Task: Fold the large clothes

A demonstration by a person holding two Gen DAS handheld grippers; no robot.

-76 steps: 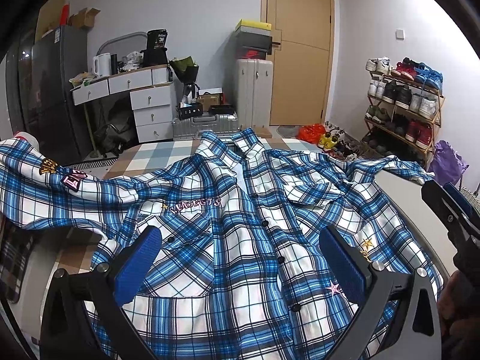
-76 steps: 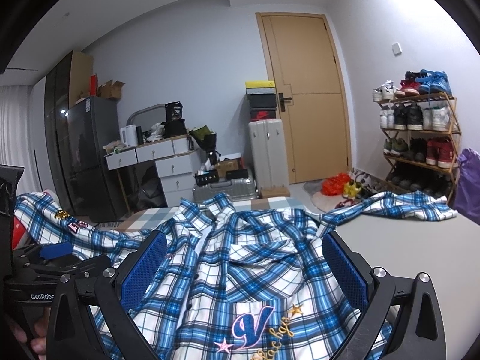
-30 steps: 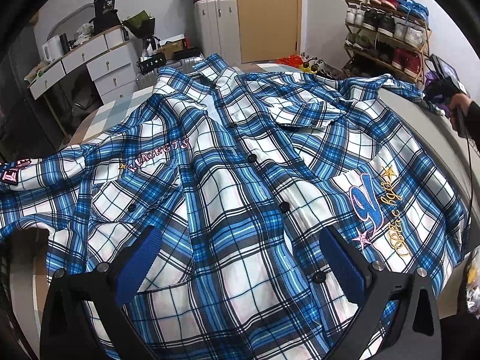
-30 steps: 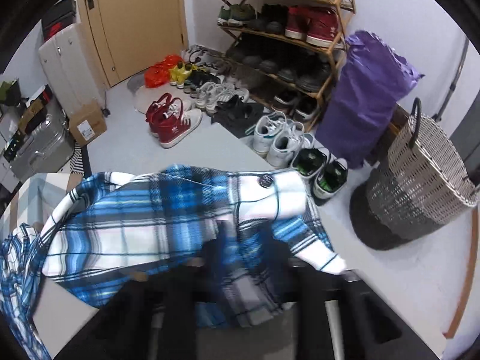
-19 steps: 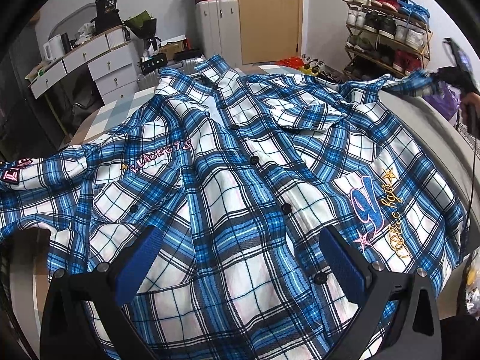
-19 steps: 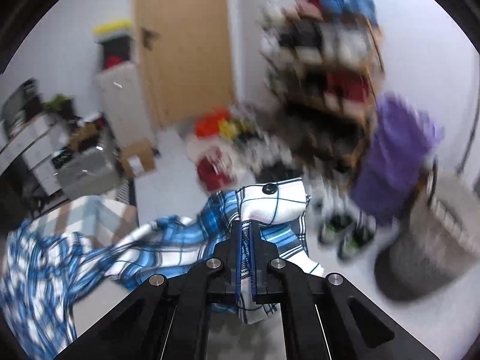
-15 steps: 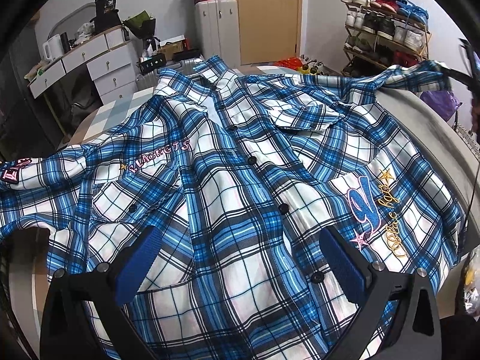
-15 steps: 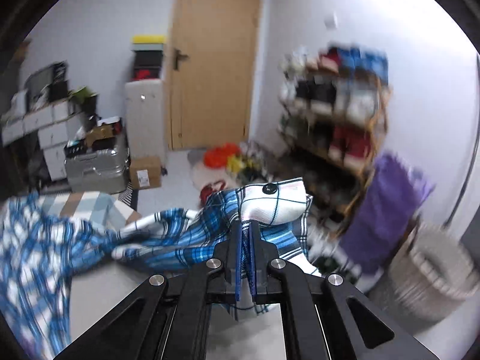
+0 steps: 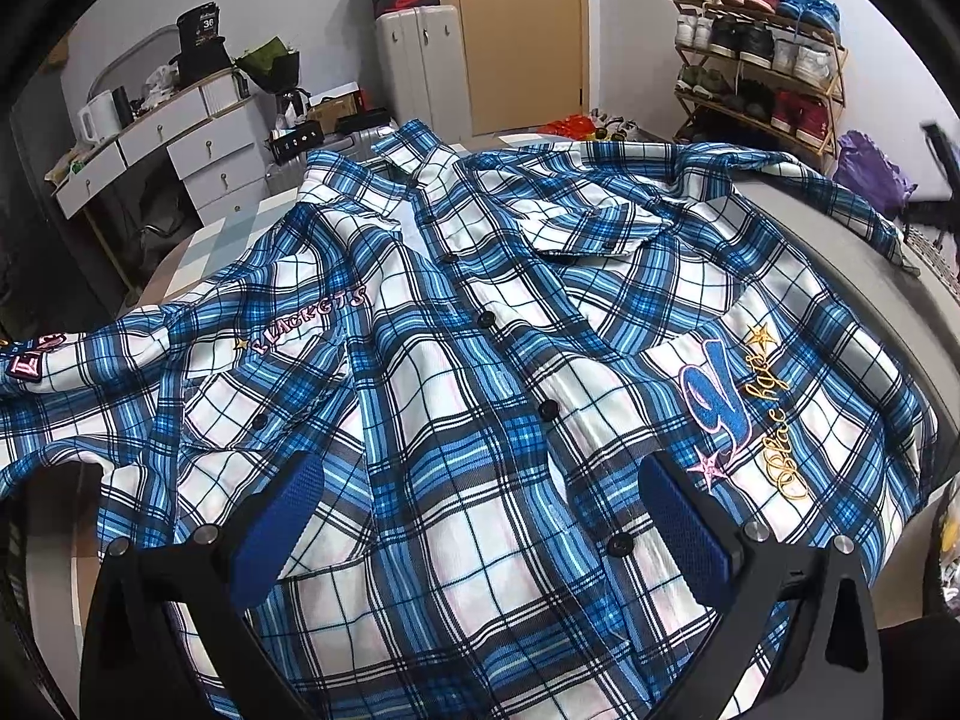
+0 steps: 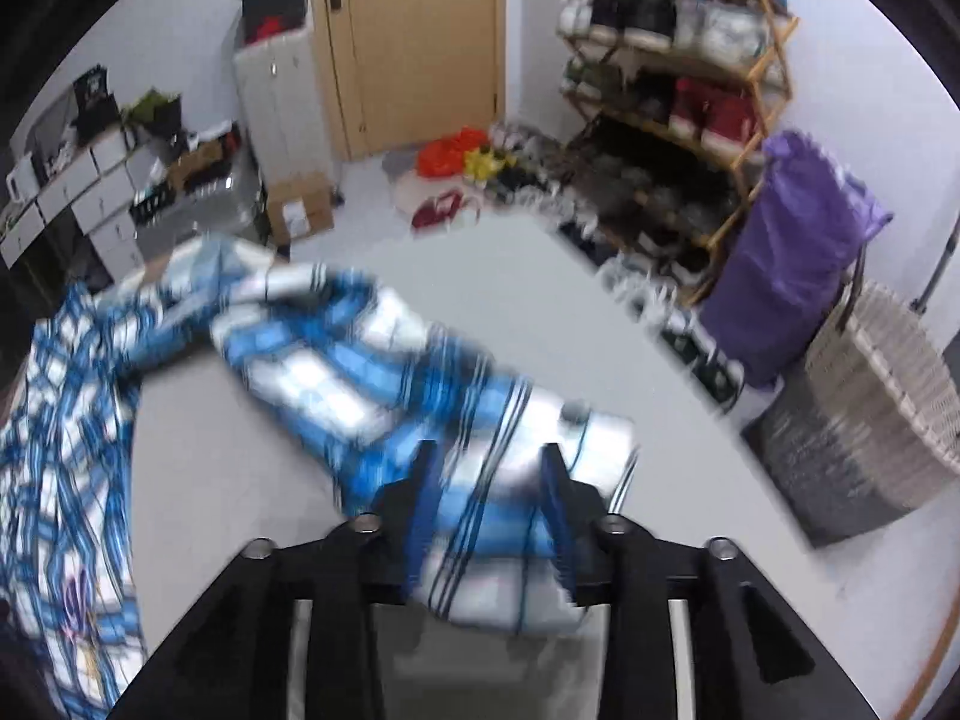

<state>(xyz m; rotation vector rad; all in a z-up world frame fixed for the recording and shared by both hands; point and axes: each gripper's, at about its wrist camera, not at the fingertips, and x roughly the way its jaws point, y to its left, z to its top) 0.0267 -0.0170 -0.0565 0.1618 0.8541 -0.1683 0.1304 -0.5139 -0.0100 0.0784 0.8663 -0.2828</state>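
A large blue and white plaid shirt (image 9: 480, 300) lies buttoned, front up, across the grey table (image 9: 870, 312). My left gripper (image 9: 480, 468) hovers open over the shirt's lower front, with nothing between its blue pads (image 9: 282, 516). In the right wrist view the shirt's sleeve (image 10: 360, 372) stretches over the table (image 10: 510, 288) toward the near edge. Its white cuff (image 10: 594, 432) lies between the fingers of my right gripper (image 10: 489, 468). Those jaws are opening and stand apart around the cuff. This view is blurred by motion.
A shoe rack (image 10: 672, 78), a purple bag (image 10: 798, 258) and a wicker basket (image 10: 870, 408) stand on the floor past the table's right side. A wooden door (image 10: 414, 42), a pale suitcase (image 9: 420, 66) and white drawers (image 9: 198, 144) line the far wall.
My right gripper carried the cuff outward to the right, drawing the sleeve out straight over the table, and its shut jaws have come apart. The left gripper has stayed put.
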